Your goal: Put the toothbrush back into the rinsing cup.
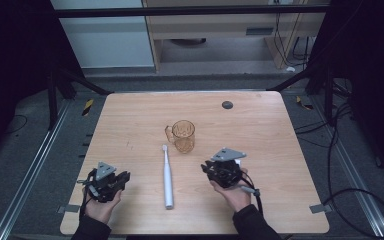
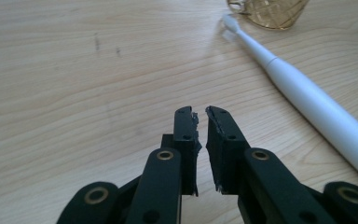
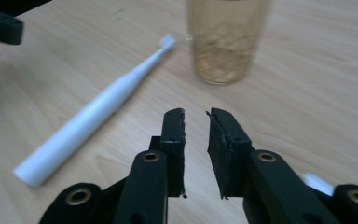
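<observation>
Right gripper spreading slightly, holding nothing, aiming at amber cup at 12 o'clock; toothbrush lying at 10; left gripper pressed together, idling.

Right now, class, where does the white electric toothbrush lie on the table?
In the high view the toothbrush lies flat between the left gripper and the right gripper, its brush head pointing toward the amber cup.
</observation>
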Demonstrator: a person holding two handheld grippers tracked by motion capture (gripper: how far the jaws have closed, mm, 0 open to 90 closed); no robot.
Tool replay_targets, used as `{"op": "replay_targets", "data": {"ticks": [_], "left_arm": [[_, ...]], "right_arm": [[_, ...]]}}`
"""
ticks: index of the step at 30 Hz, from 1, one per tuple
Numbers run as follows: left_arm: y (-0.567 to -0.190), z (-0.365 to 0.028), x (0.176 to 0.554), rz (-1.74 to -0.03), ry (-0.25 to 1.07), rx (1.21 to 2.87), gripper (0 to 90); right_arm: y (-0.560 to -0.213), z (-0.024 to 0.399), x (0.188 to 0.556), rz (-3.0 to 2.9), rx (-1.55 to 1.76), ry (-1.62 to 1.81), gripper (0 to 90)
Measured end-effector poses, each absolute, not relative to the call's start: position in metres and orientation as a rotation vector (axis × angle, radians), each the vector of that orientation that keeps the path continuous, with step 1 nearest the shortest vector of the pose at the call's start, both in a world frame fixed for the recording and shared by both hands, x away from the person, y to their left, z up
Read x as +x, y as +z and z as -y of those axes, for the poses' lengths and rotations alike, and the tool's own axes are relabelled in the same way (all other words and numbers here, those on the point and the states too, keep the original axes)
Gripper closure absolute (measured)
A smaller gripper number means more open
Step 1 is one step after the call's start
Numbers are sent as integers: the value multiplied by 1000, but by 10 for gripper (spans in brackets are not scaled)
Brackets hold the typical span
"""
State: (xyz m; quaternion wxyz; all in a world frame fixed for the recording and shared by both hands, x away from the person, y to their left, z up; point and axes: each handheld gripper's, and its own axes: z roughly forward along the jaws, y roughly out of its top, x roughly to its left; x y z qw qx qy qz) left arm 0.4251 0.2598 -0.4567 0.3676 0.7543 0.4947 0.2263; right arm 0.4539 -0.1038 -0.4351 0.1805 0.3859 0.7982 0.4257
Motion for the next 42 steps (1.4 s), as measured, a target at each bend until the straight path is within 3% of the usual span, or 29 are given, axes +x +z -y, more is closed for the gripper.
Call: {"op": "replay_targets", "data": {"ticks": [11, 25, 42], "left_arm": [[-454, -220, 441, -1203, 538, 1969, 751], [-471, -165, 459, -1204, 469, 2092, 480], [-479, -155, 457, -1190, 468, 2144, 483]], "right_arm": [[-439, 177, 447, -2106, 1193, 1141, 618], [-458, 227, 439, -2009, 1276, 1091, 513], [-463, 231, 439, -2015, 1277, 1068, 503]]}}
